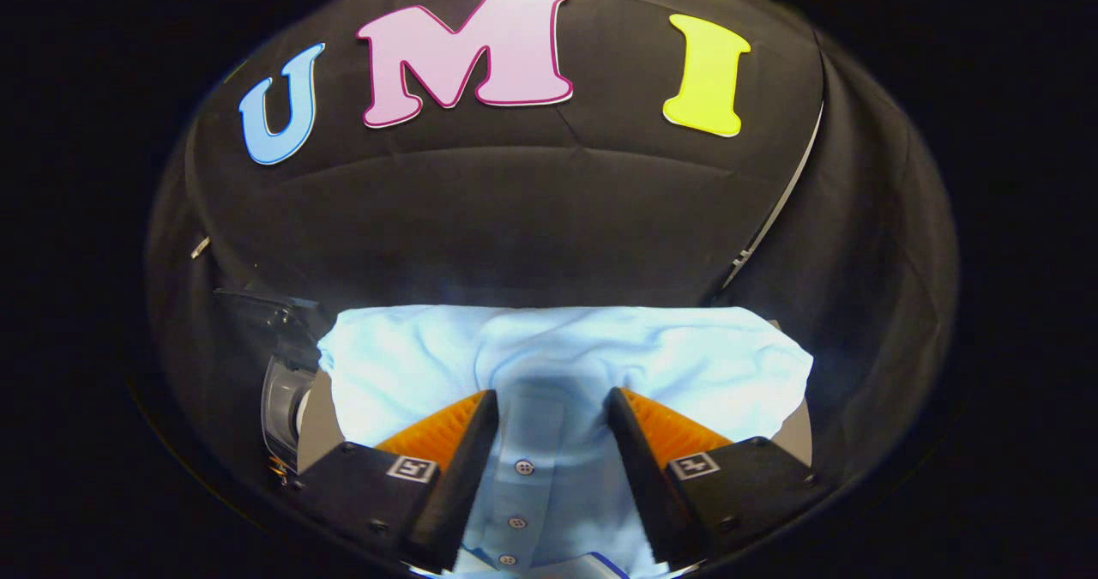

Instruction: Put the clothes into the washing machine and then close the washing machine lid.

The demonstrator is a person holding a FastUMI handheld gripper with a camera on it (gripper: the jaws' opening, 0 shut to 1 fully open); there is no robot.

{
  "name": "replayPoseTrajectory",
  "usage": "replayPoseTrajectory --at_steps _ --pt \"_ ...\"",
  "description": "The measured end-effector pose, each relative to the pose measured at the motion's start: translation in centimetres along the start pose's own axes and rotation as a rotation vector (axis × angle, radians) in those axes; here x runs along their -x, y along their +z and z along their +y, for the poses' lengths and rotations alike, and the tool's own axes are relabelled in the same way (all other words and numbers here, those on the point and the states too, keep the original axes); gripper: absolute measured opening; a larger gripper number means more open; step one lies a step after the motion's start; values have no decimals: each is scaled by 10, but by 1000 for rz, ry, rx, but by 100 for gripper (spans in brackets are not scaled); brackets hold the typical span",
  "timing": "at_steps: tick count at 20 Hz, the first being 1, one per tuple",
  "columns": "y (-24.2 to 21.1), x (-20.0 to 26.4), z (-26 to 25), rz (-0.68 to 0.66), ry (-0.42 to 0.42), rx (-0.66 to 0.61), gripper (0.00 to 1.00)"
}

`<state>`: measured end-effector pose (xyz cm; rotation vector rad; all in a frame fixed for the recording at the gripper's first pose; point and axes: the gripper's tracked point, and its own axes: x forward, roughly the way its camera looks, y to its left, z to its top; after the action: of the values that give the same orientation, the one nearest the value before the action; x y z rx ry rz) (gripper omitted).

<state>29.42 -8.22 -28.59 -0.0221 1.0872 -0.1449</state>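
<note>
A light blue button-up shirt (412,364) lies spread on a pale surface, right under my gripper (552,395). Its button placket (523,467) runs straight between the two fingers, with three small buttons in a row. The cloth there looks flat, not bunched. My fingers stand apart on either side of the placket, so the gripper is open. The shirt spreads out beyond and to both sides of the fingertips. Left of the shirt, beside the left finger, stands a grey rounded part of a machine (281,407); most of it is hidden.
A dark fitting (279,311) sits above the grey machine part at the shirt's left edge. The booth's black cloth wall (549,219) rises just behind the shirt. A thin pale strip (785,193) runs down a seam in the wall on the right.
</note>
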Motion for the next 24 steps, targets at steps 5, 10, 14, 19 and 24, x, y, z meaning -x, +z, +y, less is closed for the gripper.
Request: replayPoseTrajectory --at_steps 5,10,14,19,24 --pt "0 -1 -3 -16 23 -35 21" --pt "-4 8 -1 -17 50 -53 9" --pt "-2 29 4 -41 69 -72 8" --pt "15 82 27 -136 106 -61 8" --pt "35 134 76 -219 164 -22 8"
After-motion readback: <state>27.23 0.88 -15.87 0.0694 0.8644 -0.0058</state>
